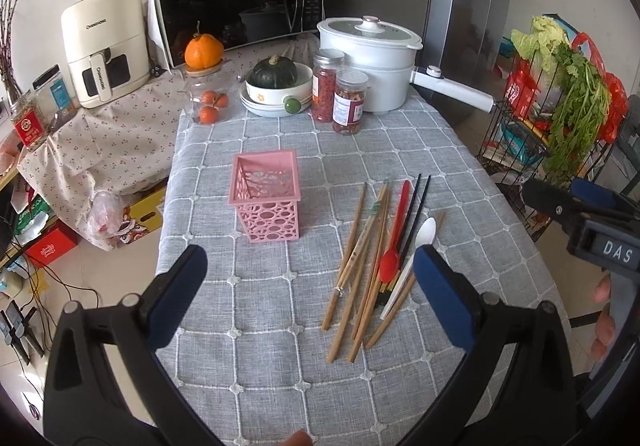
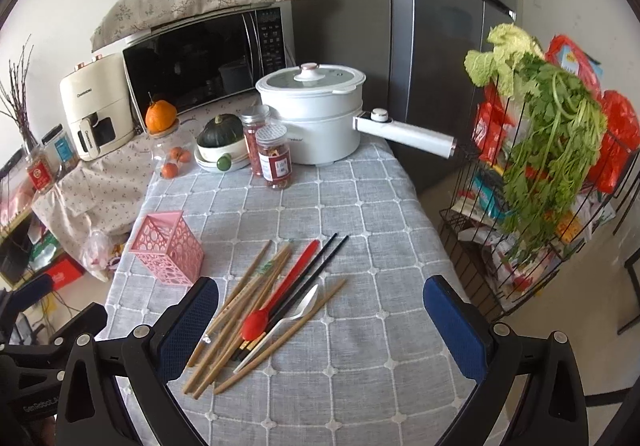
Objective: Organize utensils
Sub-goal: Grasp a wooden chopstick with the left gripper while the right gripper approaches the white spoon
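Both spread wide and empty, the left gripper (image 1: 308, 286) hovers with the pink utensil basket (image 1: 266, 196) just ahead, while the chopsticks (image 2: 240, 310), red spoon (image 2: 280, 292) and white spoon (image 2: 292, 320) lie between the right gripper (image 2: 320, 314) fingers.

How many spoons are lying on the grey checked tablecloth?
2. The red plastic spoon lies on top of the chopstick pile, its bowl toward the camera. The white plastic spoon lies right beside it, to the right. Others may be hidden under the pile.

holder (image 1: 266, 198) pink, circle cutouts | cloth (image 1: 280, 306) grey/white grid | spoons red (image 1: 394, 242), white (image 1: 416, 250)
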